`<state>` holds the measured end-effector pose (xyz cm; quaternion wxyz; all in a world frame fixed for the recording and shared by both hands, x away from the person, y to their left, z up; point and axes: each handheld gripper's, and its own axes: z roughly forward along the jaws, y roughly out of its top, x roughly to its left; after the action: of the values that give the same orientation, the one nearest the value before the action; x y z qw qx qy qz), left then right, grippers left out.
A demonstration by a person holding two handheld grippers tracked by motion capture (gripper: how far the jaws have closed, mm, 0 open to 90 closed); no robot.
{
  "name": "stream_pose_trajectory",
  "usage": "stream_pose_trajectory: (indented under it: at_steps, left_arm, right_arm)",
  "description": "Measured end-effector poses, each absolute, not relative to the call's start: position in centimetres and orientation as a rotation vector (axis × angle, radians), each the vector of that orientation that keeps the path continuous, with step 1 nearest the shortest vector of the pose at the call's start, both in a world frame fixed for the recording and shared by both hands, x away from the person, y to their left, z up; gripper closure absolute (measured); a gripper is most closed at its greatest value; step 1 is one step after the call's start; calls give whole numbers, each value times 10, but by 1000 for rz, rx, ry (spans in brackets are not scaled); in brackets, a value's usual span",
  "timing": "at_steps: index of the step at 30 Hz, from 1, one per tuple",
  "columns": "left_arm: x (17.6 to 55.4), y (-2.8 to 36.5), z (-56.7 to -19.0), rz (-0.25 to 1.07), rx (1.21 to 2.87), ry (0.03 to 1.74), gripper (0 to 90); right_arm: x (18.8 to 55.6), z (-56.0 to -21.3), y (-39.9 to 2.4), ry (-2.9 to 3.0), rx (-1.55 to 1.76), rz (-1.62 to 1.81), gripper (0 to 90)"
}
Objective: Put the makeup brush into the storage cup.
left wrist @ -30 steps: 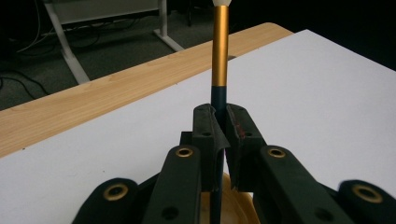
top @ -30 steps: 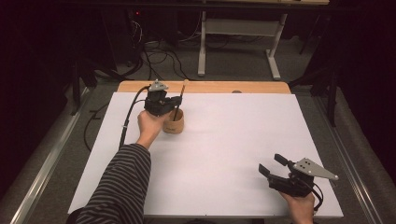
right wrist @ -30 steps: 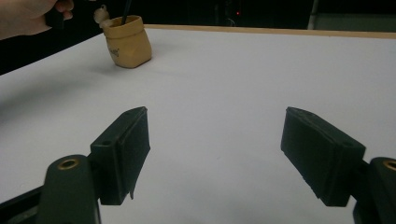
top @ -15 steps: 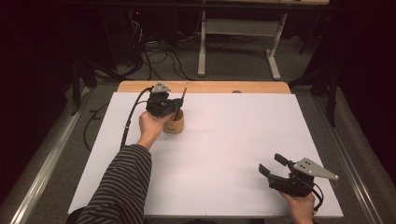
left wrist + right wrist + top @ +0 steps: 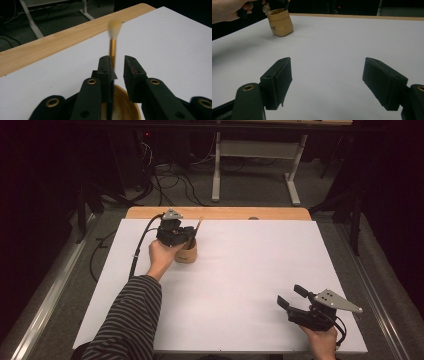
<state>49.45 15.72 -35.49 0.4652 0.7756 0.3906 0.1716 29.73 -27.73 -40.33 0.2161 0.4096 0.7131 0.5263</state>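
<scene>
Just opening at the left hand-held gripper (image 5: 117, 62): jaws loosened into a narrow gap with the gold handle of the brush (image 5: 113, 47) between them, close against one jaw and apparently free of the other. Otherwise unchanged from the earlier frames, with both hands and the tan cup (image 5: 186, 254) in the same spots.

Released, then, or all but: brush standing bristles-up in the cup at the far left of the white bench (image 5: 240, 270), near its wooden edge (image 5: 220, 213). Right hand-held gripper (image 5: 290, 296) wide open and holding nothing, low over the near right corner, well apart from the cup.

To finish the release well:
- Widen the gap until both pads are plainly off the handle.
- Back away straight along the handle's line, not sideways, so as not to drag the brush or tip the light cup.
- Lift clear of the pale tuft before swinging away.
- Keep the right hand-held gripper ready to steady the cup if it rocks.

Hard to make out:
- Lower end of the brush, hidden inside the cup and behind the jaws.
- Tuft blurred in the left gripper view.
- Cup rim (image 5: 122, 105) cut off at the bottom of that view.
- Cup half covered by the hand from above.
- Any last contact between the near pad and the handle, not certain.
</scene>
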Motion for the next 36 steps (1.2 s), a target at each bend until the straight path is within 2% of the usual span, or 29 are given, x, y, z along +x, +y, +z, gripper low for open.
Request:
stream_pose_trajectory:
  at_steps: [5, 10, 14, 36]
  left_arm:
    - [491, 157, -351, 425, 1912, 944, 672]
    - [487, 159, -346, 434, 1893, 967, 546]
    - [480, 165, -338, 405, 1875, 966, 503]
    - [462, 185, -323, 398, 1850, 962, 393]
  right_arm:
    - [298, -404, -277, 1975, 1142, 1457, 253]
    - [298, -403, -277, 1975, 1140, 1457, 253]
    - [298, -404, -278, 1973, 1142, 1458, 253]
    - [300, -406, -277, 1981, 1165, 1456, 253]
